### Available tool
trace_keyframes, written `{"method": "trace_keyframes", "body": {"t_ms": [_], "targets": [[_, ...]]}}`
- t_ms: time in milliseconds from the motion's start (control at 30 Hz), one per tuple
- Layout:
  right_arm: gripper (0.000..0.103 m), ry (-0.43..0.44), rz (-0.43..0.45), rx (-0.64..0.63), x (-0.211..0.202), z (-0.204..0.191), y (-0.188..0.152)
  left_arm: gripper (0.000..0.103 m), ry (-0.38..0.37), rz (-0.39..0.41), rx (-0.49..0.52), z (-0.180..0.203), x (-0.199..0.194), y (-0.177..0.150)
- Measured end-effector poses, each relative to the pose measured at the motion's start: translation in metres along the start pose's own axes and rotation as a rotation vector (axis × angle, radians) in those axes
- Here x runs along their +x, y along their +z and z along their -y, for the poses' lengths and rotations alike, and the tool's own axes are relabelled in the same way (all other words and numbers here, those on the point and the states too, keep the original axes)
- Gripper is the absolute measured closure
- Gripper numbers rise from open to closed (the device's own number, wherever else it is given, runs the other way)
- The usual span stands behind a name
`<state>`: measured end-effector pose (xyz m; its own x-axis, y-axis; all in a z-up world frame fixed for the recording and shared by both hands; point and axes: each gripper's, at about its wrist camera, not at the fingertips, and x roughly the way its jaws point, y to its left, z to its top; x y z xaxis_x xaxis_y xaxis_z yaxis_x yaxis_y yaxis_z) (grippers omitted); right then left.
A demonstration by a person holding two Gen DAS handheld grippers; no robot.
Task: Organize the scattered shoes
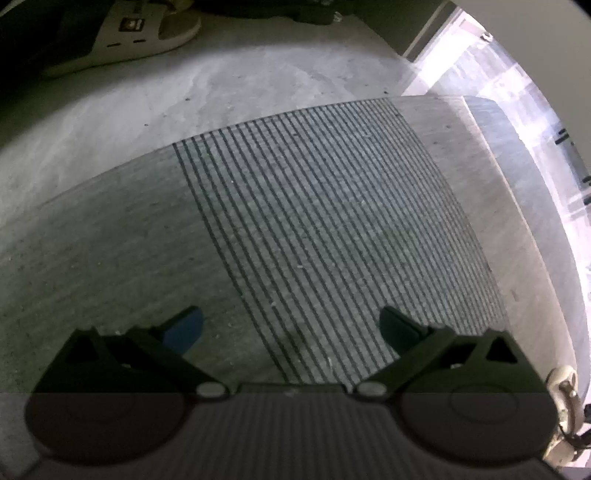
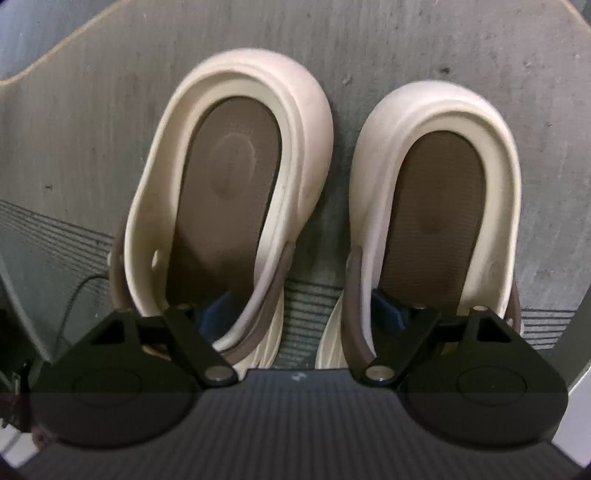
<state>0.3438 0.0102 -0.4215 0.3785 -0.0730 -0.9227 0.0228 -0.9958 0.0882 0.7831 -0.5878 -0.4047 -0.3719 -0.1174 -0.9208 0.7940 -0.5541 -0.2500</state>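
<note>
Two cream clogs (image 2: 236, 177) (image 2: 439, 199) sit side by side, heels toward the lens, mid-frame on a grey mat (image 2: 74, 129), apparently paired. The right gripper (image 2: 306, 314) spreads wide, one finger inside each. The left gripper (image 1: 291, 325) hangs wide and empty; a beige slide (image 1: 125, 37) lies upper left.

Landmark: grey mat (image 1: 332, 221), flat on pale concrete floor (image 1: 184, 99). Mat has band of dark parallel ribs down its middle; plain grey strips either side of ribs. Far edge of mat curves across floor. Right of mat: bright glare, prob. a glass door (image 1: 517, 92), detail washed out. Dark wall strip (image 1: 421, 33) beyond mat's far right corner.

Right wrist view: same sort of ribbed mat (image 2: 92, 110), tan edge trim at its upper left border. Thin dark cable (image 2: 74, 295) lies at mat's lower left, partly hidden.
</note>
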Motion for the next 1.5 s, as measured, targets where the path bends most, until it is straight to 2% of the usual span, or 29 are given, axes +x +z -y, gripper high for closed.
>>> {"method": "trace_keyframes", "body": {"t_ms": [67,100,133,200,333,433,567,700,833,967,1000,1067,1167,1267,1367,1400,1433,1500], "targets": [[0.040,-0.059,-0.013,-0.076,0.000,-0.017,-0.001,0.001,0.005,0.004,-0.012,-0.001,0.000,0.000],[0.058,-0.073,-0.001,-0.106,-0.002,-0.024,-0.003,0.001,0.007,0.006,-0.017,-0.002,0.000,0.001],[0.070,-0.082,0.025,-0.144,-0.005,-0.033,-0.007,0.001,0.009,0.007,-0.023,-0.002,0.000,0.001],[0.070,-0.082,0.050,-0.175,-0.009,-0.046,-0.014,0.001,0.005,0.017,-0.029,-0.002,0.000,0.003],[0.076,-0.033,0.108,-0.290,-0.013,-0.104,-0.031,0.001,0.000,0.052,-0.038,0.000,-0.003,0.009],[0.078,-0.005,0.143,-0.424,-0.021,-0.155,-0.037,0.001,-0.003,0.078,-0.045,0.001,-0.005,0.013],[0.078,0.034,0.173,-0.690,-0.037,-0.262,-0.040,0.001,-0.001,0.129,-0.090,-0.002,-0.013,0.018],[0.078,0.064,0.160,-0.900,-0.038,-0.361,-0.039,0.001,0.011,0.174,-0.142,-0.012,-0.022,0.022],[0.079,0.052,0.114,-1.136,-0.014,-0.472,-0.061,0.001,0.058,0.235,-0.199,-0.029,-0.037,0.021],[0.079,0.052,0.062,-1.290,0.025,-0.552,-0.097,0.001,0.100,0.270,-0.251,-0.045,-0.045,0.015],[0.079,0.050,0.065,-1.319,0.033,-0.563,-0.104,0.001,0.109,0.276,-0.259,-0.048,-0.047,0.014],[0.087,0.048,0.069,-1.364,0.048,-0.580,-0.117,0.001,0.128,0.278,-0.263,-0.053,-0.048,0.011],[0.087,0.087,0.109,-1.342,0.059,-0.582,-0.103,0.001,0.125,0.264,-0.257,-0.053,-0.047,0.007],[0.085,0.203,0.164,-1.300,0.050,-0.565,-0.094,0.001,0.110,0.244,-0.236,-0.046,-0.041,0.002],[0.079,0.258,0.339,-1.454,0.035,-0.541,-0.122,0.001,0.072,0.220,-0.206,-0.035,-0.031,-0.002],[0.065,0.263,0.388,-1.507,0.031,-0.534,-0.128,0.001,0.054,0.211,-0.188,-0.029,-0.026,-0.003],[0.034,0.251,0.422,-1.544,0.029,-0.527,-0.129,0.001,0.041,0.207,-0.172,-0.024,-0.023,-0.005],[0.006,0.220,0.503,-1.604,0.023,-0.505,-0.134,0.001,0.012,0.201,-0.144,-0.013,-0.016,-0.007]]}}
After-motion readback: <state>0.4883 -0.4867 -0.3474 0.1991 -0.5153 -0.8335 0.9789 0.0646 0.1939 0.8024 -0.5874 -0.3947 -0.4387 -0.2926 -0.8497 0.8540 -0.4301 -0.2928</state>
